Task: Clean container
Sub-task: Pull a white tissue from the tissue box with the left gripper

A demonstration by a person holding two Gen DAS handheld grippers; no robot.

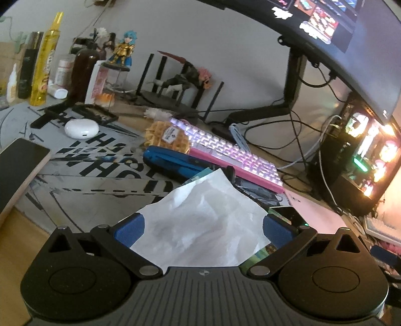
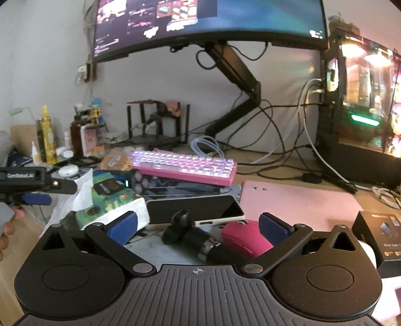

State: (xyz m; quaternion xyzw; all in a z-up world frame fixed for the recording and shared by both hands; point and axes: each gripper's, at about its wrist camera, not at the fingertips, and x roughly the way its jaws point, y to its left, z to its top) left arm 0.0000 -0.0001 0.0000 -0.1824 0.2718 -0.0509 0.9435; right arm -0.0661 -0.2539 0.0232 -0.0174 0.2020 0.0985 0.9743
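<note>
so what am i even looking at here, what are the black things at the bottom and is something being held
Those black parts are two hand-held grippers, each with a camera looking along its blue-padded fingers. The left wrist view shows the left gripper, open, with a white tissue lying between its fingers. The right wrist view shows the right gripper, open and empty. It hangs over a cluttered desk, with a pink mouse, a phone and a pink keyboard below a monitor.
</note>
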